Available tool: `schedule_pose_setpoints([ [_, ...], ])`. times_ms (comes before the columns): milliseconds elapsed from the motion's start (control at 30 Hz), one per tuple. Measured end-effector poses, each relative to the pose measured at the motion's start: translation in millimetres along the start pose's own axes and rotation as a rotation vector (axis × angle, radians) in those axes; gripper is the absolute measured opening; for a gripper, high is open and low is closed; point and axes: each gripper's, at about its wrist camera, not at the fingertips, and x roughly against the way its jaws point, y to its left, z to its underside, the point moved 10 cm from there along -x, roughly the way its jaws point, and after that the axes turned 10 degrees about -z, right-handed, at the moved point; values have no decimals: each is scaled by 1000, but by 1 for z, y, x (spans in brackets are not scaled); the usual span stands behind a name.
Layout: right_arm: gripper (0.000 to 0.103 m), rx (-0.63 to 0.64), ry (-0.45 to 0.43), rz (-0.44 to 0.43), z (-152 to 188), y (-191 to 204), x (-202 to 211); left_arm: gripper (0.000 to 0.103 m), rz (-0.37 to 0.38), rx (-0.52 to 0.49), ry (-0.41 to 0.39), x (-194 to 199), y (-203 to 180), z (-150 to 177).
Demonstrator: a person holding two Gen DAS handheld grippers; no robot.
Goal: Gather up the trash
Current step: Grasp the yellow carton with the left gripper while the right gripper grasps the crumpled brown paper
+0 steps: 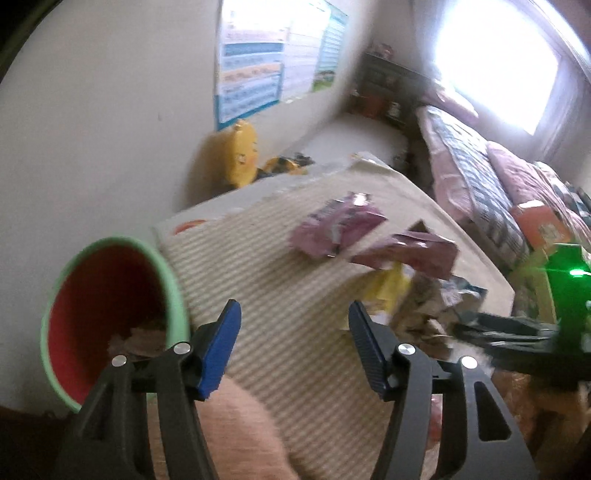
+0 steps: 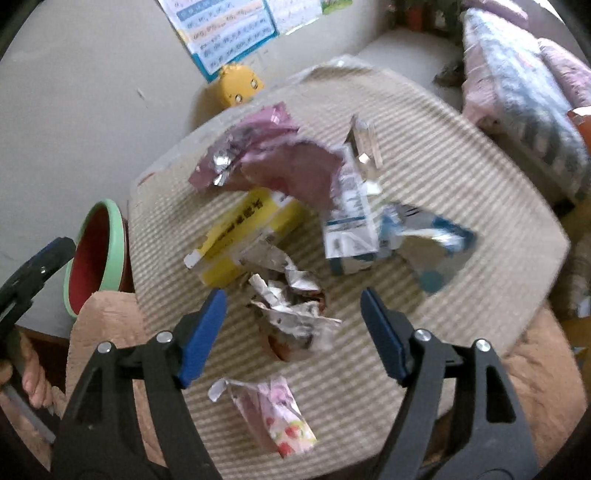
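Trash lies scattered on a striped beige mat (image 2: 461, 166). My right gripper (image 2: 291, 295) is open and hovers over a crumpled silver wrapper (image 2: 295, 314), with nothing pressed between the pads. Around it lie a yellow box (image 2: 243, 229), a white-blue carton (image 2: 351, 214), a blue foil packet (image 2: 424, 247), a purple wrapper (image 2: 269, 158) and a pink strawberry wrapper (image 2: 273, 417). My left gripper (image 1: 291, 332) is open and empty beside the green-rimmed red bin (image 1: 110, 314), which holds some scraps. In the left wrist view the purple wrappers (image 1: 336, 229) lie beyond the fingers.
The bin (image 2: 96, 254) stands by the wall at the mat's left edge. A yellow plush toy (image 2: 236, 85) and a poster (image 2: 221, 33) are at the back. A bed with a pink quilt (image 1: 480, 166) runs along the right under a bright window (image 1: 495, 62).
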Motion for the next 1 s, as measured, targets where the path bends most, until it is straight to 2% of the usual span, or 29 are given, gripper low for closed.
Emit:
schedule_pose_setpoints([
  [67,73,12,32,-14,6,-1,-16,57,3,-15,3,1,-9,0],
  [100,69,21,44,-17,9,3,-24,57,0,-28,1,1,-12,1],
  [133,54,27,62,-20,15,1,-30,57,-8,-56,2,0,-19,1],
  [233,39,4,57,-41,21,-8,-30,56,-8,-104,13,-4,-35,3],
  [433,37,-54,-36,-111,24,-12,11,43,31,-131,70,-26,-65,0],
  [667,37,-142,-74,-125,33,-34,23,43,32,-267,123,-60,-110,5],
  [800,38,-166,-77,-123,35,-42,21,43,38,-351,203,-91,-130,11],
  [967,38,-178,-81,-127,37,-48,23,45,-6,-364,284,-125,-131,19],
  [1000,38,-180,-82,-128,38,-49,23,45,8,-350,305,-129,-132,21],
])
